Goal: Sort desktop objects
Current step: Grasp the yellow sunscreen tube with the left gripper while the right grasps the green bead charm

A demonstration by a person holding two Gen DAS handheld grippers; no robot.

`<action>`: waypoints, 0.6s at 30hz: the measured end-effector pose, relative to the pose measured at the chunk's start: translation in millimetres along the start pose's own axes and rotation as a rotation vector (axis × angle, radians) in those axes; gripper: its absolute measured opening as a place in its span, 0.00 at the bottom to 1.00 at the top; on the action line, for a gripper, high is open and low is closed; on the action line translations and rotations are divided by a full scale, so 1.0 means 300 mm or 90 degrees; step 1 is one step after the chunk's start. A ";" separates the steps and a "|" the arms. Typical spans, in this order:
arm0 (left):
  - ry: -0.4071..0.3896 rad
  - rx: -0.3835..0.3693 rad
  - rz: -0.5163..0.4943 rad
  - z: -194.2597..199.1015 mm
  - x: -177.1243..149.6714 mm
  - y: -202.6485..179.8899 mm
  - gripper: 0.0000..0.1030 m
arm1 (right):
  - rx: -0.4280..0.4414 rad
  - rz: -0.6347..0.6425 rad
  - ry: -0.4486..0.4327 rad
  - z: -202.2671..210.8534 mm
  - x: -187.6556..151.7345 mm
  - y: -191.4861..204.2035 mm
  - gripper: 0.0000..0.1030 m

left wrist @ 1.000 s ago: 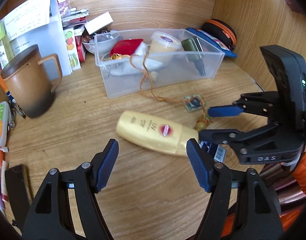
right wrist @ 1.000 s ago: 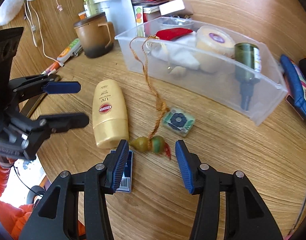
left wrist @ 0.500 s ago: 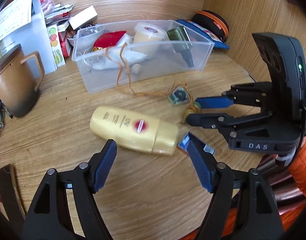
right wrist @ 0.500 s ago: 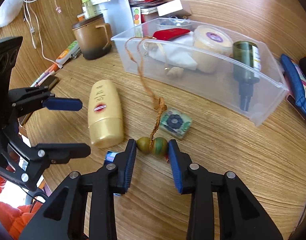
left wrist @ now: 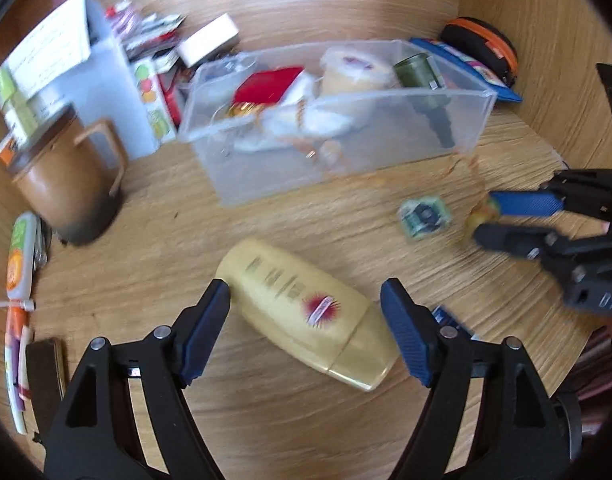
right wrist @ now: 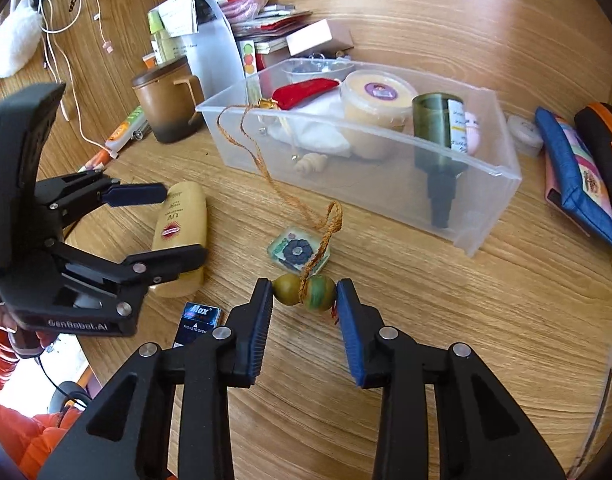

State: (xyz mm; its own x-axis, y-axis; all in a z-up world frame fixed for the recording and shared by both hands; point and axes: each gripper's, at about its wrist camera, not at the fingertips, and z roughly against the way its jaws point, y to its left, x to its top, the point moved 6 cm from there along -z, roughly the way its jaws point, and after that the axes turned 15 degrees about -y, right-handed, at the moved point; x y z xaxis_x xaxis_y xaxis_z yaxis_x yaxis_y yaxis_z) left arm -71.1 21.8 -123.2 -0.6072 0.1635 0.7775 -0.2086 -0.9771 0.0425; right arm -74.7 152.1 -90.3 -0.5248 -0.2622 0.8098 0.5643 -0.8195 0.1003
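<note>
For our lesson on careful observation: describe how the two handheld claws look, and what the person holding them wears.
Both claws, left and right, have black plastic linkage arms with silver rivets and blue ribbed pads. The left claw's body carries white "GenRobot.AI" lettering; the right's shows "DAS". An orange sleeve shows behind the left claw.

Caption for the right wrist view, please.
Right gripper shut on gourd-shaped bead charm, its cord trailing into the clear bin; left gripper straddles the sunscreen tube.

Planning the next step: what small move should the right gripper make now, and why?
Probably lift toward the clear plastic bin. The right gripper is shut on the gourd bead charm, whose orange cord already drapes over the bin's rim.
</note>
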 end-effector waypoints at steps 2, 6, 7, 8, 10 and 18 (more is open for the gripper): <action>0.009 0.009 0.008 0.011 -0.024 0.029 0.75 | 0.003 0.001 -0.004 0.006 0.002 -0.004 0.29; 0.022 0.029 0.014 0.031 -0.061 0.084 0.75 | 0.008 0.002 -0.008 0.006 0.000 -0.005 0.29; 0.029 0.026 0.019 0.026 -0.070 0.096 0.74 | 0.010 0.000 -0.008 0.006 -0.002 -0.005 0.29; 0.038 0.021 0.030 0.018 -0.078 0.107 0.71 | 0.011 0.000 -0.009 0.004 -0.002 -0.004 0.29; 0.040 0.009 0.056 0.007 -0.074 0.125 0.68 | 0.012 -0.001 -0.010 0.001 -0.004 -0.004 0.29; 0.018 -0.020 0.032 -0.028 -0.043 0.091 0.48 | 0.007 0.001 -0.010 0.005 0.002 -0.001 0.29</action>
State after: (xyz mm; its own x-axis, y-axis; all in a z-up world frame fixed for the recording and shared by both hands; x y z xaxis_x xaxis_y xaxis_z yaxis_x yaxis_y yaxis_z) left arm -75.5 -5.9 -137.4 -0.6392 0.1183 0.7599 -0.2004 -0.9796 -0.0161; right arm -74.3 153.0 -89.0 -0.5138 -0.2556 0.8190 0.5722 -0.8133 0.1052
